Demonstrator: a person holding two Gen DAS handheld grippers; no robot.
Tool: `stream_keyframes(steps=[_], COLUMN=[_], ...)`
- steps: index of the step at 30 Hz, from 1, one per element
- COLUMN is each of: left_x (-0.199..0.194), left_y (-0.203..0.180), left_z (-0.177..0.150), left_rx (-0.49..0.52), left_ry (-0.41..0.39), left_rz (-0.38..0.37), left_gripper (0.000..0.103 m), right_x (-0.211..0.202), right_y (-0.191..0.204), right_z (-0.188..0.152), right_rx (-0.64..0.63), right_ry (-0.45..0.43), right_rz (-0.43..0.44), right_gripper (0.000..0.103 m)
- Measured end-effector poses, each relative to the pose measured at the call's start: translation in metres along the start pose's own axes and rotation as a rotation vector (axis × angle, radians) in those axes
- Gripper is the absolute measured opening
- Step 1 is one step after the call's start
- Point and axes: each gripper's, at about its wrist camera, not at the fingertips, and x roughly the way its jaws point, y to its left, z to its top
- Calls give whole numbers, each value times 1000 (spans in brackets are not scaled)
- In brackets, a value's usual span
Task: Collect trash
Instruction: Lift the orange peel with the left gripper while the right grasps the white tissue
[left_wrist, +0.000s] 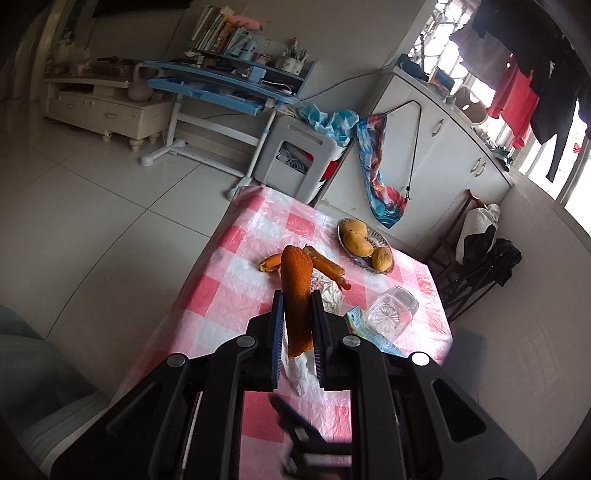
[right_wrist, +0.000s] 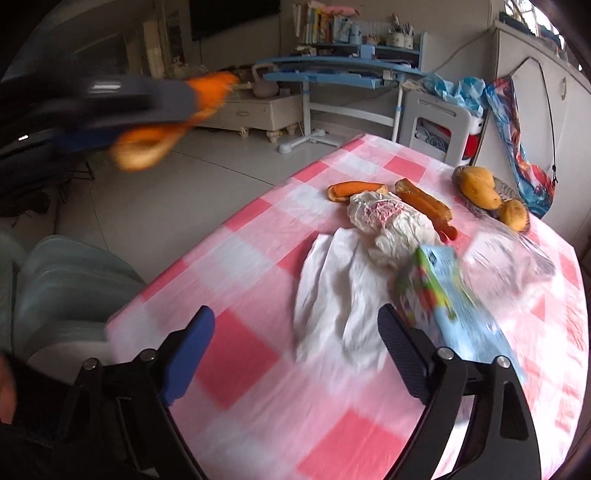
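My left gripper (left_wrist: 297, 300) is shut on a long strip of orange peel (left_wrist: 295, 291) and holds it upright above the pink checked table (left_wrist: 229, 291). In the right wrist view the same peel (right_wrist: 147, 146) shows blurred at the upper left, off the table's edge. My right gripper (right_wrist: 295, 317) is open just above a white tissue (right_wrist: 332, 291), with nothing between its fingers. Beyond the tissue lie a crumpled wrapper (right_wrist: 376, 218), two more peels (right_wrist: 354, 190) (right_wrist: 424, 206) and a blue and green carton (right_wrist: 447, 299).
A dish of mangoes (right_wrist: 476, 186) stands at the table's far right, with a clear glass (left_wrist: 391, 312) lying near it. A pale chair (right_wrist: 66, 288) sits off the table's left edge. A blue desk (right_wrist: 332, 70), a white stool (right_wrist: 439, 122) and white cabinets stand behind.
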Motion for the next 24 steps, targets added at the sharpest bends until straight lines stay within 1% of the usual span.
stream_keyframes(steps=[3,6,7,8,9,10,11,14,17,21,24], left_x=[-3,-2,-2,-2,-2,-2,-3,-2,-2,0,2], left_y=[-1,0,0,0,0,0,0,0,1,1,-4], left_z=[1,2,2,2,2,3,2,3,1,-3,-10], left_rx=[-1,-11,-13,-16,-17,-18,-19,-17,-19,-14,12], left_ry=[-11,-8,-7,-7,-7,-8,-9,-5,4,13,26], left_rz=[-9,-17,-19,-20,-22,-23,-23,-21,-18,-8,-2], left_gripper=[14,14,14,14,14,14,14,14,14,14,14], right_x=[16,30,33,37,38,38,36,28,7,-35,-61], right_y=[-10,-21,-23,-25,-25,-27,-28,-29,-28,-22,-15], right_z=[10,17,18,19,19,19,18,12,2,-15,-26], right_rx=[15,37,39,39,31,32,32,26,9,-3,-12], right_ry=[24,54,63,75,79,89,91,88,68,28,6], right_rz=[-19,-29,-29,-26,-34,-32,-28,-13,6,45,80], right_gripper=[82,74,67,55,49,35,25,12,8,7,7])
